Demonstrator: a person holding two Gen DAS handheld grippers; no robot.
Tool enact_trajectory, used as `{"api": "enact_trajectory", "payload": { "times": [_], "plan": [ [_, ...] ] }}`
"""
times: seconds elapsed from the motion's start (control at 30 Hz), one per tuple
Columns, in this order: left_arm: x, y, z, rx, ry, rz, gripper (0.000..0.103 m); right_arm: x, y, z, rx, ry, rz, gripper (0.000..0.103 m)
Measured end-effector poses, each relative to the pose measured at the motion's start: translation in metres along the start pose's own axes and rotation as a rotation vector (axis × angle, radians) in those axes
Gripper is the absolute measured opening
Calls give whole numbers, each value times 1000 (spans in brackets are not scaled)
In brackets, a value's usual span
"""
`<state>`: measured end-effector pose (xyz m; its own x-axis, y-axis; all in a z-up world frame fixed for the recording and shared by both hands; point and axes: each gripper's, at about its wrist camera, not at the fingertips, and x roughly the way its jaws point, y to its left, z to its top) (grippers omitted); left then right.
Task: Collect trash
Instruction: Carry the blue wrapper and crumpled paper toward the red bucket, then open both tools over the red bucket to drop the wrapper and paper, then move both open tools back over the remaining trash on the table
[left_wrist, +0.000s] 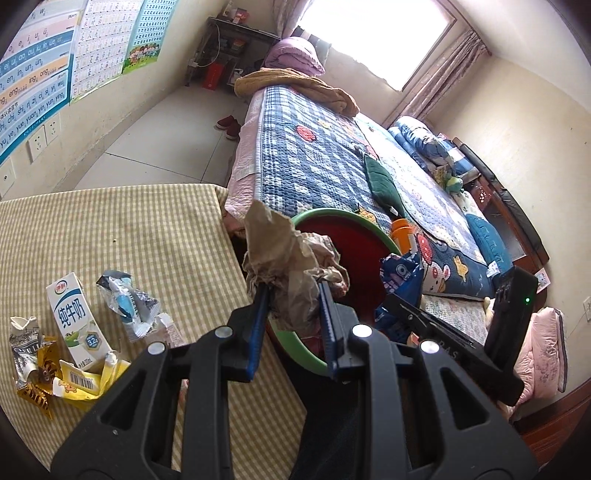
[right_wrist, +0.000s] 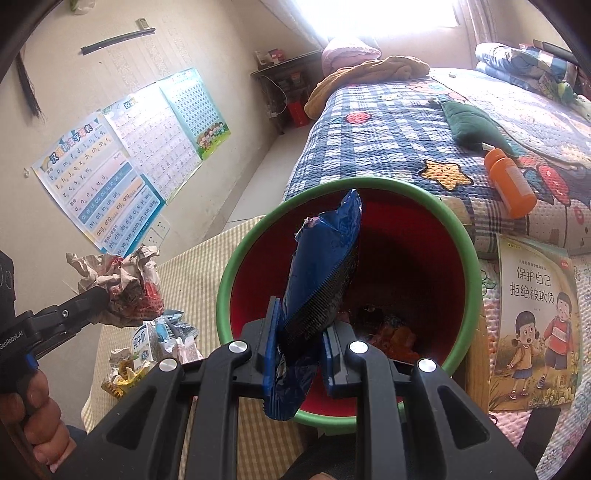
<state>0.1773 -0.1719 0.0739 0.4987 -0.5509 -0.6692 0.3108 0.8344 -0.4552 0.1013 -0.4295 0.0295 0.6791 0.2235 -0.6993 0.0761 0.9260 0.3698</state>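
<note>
I am at the drop step — left tongs (left_wrist: 291, 291) pinch crumpled brown paper (left_wrist: 291, 258), right tongs (right_wrist: 301, 332) pinch a blue foil wrapper (right_wrist: 325, 266) over the green-rimmed red bin (right_wrist: 461, 236) past the worktop's (left_wrist: 110, 229) edge; next, spread both.

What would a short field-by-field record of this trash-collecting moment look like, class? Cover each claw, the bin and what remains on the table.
left claw: shut on crumpled brown paper, held near the bin's rim
right claw: shut on blue snack wrapper, held over the bin's mouth
bin: green rim, red inside, some trash already at the bottom
table: checked cloth
left on table: milk carton, silver wrapper, yellow wrappers
on bed: orange bottle
</note>
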Motion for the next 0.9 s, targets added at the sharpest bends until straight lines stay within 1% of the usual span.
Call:
{"api": "enact_trajectory", "payload": {
  "times": [0.23,0.4,0.53,0.57,0.6,0.63,0.67,0.7,0.73,0.77,0.83,0.87,0.9],
  "plan": [
    [37,-17,6,7,52,-37,26,8,-13,5,-1,1,-19,19],
    [62,-29,10,27,87,-50,26,14,-26,11,2,-2,-39,19],
    [75,-36,14,30,103,-60,27,19,-35,13,2,5,-54,24],
    [76,-37,14,34,101,-61,28,20,-36,13,2,7,-58,32],
    [76,-38,15,36,98,-60,34,21,-38,13,2,9,-61,37],
    [76,-39,16,33,94,-64,37,22,-39,13,3,10,-64,47],
    [76,-39,17,31,92,-69,44,22,-39,13,4,10,-66,56],
    [76,-39,17,30,89,-71,54,22,-40,12,5,10,-69,62],
    [75,-39,16,27,87,-71,59,22,-40,11,5,10,-73,73],
    [74,-39,15,22,82,-70,65,21,-40,10,5,8,-81,81],
    [70,-38,15,11,73,-68,76,19,-39,8,-4,5,-89,86],
    [67,-37,14,4,64,-63,83,19,-38,7,-9,7,-98,90],
    [64,-37,14,-1,55,-59,87,18,-37,6,-11,8,-108,92]
  ]
}}
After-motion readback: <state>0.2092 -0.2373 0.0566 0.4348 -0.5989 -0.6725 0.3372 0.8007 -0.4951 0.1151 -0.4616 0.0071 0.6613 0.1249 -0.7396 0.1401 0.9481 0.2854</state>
